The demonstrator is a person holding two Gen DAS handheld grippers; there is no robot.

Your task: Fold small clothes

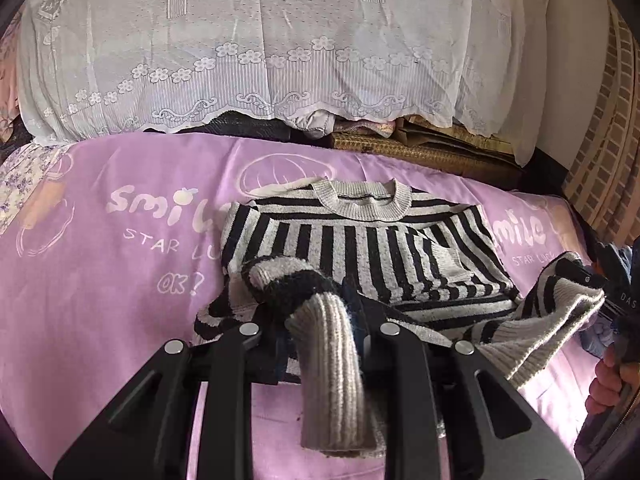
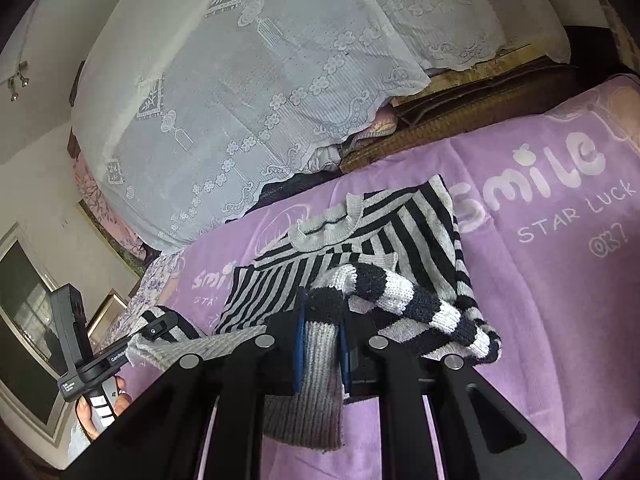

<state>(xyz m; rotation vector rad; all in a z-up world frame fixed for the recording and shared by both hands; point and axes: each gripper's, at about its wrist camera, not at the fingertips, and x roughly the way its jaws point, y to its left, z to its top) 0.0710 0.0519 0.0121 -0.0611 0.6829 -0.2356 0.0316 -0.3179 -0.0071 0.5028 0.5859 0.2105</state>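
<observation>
A small black-and-grey striped knit sweater (image 1: 360, 248) lies on the purple blanket (image 1: 100, 280), collar at the far side. My left gripper (image 1: 320, 316) is shut on its grey ribbed hem (image 1: 332, 364) at the near left. My right gripper (image 2: 320, 320) is shut on the ribbed hem (image 2: 312, 392) at the near right, with a striped sleeve (image 2: 420, 308) draped beside it. The sweater (image 2: 360, 252) body shows beyond. The right gripper also shows in the left wrist view (image 1: 588, 280), and the left gripper in the right wrist view (image 2: 156, 330), each holding the hem.
A white lace cover (image 1: 260, 48) drapes over a pile at the far side of the blanket. A woven mat (image 1: 420, 148) lies under it. A brick-patterned wall (image 1: 604, 160) is at right. A window (image 2: 24, 320) is at far left.
</observation>
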